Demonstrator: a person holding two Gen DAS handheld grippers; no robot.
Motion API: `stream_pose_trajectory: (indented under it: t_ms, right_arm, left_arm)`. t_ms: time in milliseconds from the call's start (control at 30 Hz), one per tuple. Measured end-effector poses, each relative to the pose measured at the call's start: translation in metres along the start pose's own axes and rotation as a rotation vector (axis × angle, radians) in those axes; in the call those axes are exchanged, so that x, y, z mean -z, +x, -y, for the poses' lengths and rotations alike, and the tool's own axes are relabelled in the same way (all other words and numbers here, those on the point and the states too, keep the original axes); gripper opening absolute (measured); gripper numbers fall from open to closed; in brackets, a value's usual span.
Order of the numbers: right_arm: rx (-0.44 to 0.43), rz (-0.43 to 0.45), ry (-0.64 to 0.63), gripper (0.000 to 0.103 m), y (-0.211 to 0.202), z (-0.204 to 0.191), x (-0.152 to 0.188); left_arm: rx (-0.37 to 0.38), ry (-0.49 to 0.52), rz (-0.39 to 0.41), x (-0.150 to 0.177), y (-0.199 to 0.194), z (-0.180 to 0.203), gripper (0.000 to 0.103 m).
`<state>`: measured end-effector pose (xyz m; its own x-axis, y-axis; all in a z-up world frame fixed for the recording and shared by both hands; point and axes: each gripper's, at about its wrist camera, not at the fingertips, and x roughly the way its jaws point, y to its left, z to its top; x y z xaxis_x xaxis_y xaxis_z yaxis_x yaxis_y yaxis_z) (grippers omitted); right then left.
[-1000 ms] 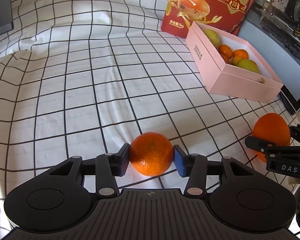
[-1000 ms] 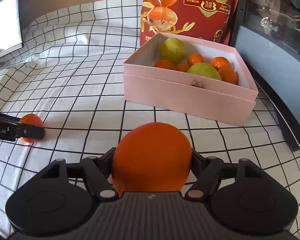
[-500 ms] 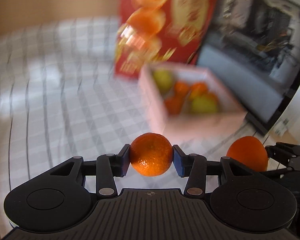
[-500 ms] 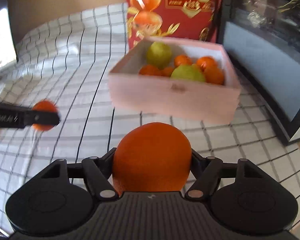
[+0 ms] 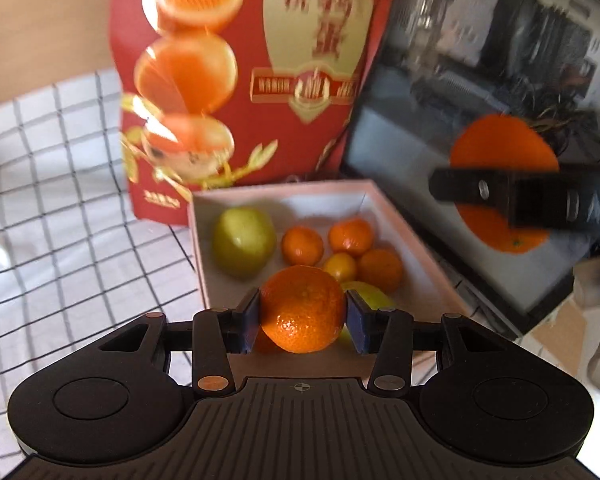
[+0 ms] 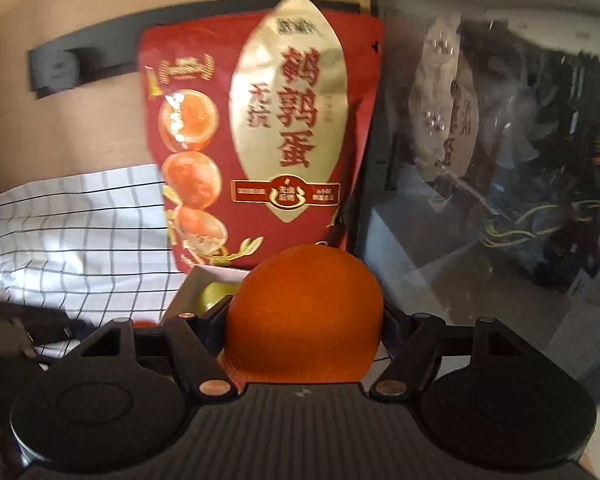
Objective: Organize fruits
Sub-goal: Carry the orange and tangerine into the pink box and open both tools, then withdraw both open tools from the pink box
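Where blue pads (image 5: 358,326) pinch — dimpled round mandarin (image 5: 302,307).

Box (image 5: 396,216) sits on the gridded cloth (image 5: 60,216), open top up. Bag (image 5: 236,80) stands upright directly behind the box, touching or nearly touching its rear left corner. Glass-fronted case (image 5: 480,80) to the right of bag and box, close beside both. In the box: pear (image 5: 242,242) at left, a cluster of small citrus (image 5: 342,250) at centre right, a second pear (image 5: 370,298) nearer the front. Left gripper (image 5: 303,314) holds a mandarin (image 5: 302,308) above the box's near edge. Right gripper (image 6: 304,320), with an orange (image 6: 304,312) between its jaws, is to the right, above the box's right wall, in front of the case. Wall (image 6: 60,20) behind the cloth.
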<state>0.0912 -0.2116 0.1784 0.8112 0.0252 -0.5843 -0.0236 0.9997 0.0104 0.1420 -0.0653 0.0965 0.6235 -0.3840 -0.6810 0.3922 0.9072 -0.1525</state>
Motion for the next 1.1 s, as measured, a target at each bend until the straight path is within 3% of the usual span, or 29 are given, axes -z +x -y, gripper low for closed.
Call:
stream_pose_trajectory:
  t_ms: [200,433,633,867,1000,1100]
  right_arm:
    - [-0.033,-0.126,0.042,0.073,0.06,-0.007,-0.016]
    - [-0.075,-0.252,0.044,0.073,0.121,-0.036,-0.009]
    - [-0.104,-0.3,-0.005,0.073,0.162,-0.059,0.004]
    - [-0.113,-0.272,-0.016,0.076,0.154,-0.064,0.004]
    - [-0.117,-0.162,-0.006,0.076,0.121,-0.054,0.002]
    - [-0.117,-0.086,0.003,0.083,0.091,-0.05,0.009]
  left_arm:
    - [0.032,0.04,-0.011,0.013,0.018,-0.011,0.051]
    - [0.08,-0.023,0.116,0.012,-0.02,-0.035,0.05]
    - [0.06,-0.048,0.122,0.016,-0.038,-0.049,0.05]
    - [0.023,-0.129,0.113,0.04,-0.053,-0.062,0.05]
    - [-0.039,-0.113,0.1,0.057,-0.065,-0.068,0.05]
    - [-0.067,-0.131,0.081,0.075,-0.073,-0.075,0.05]
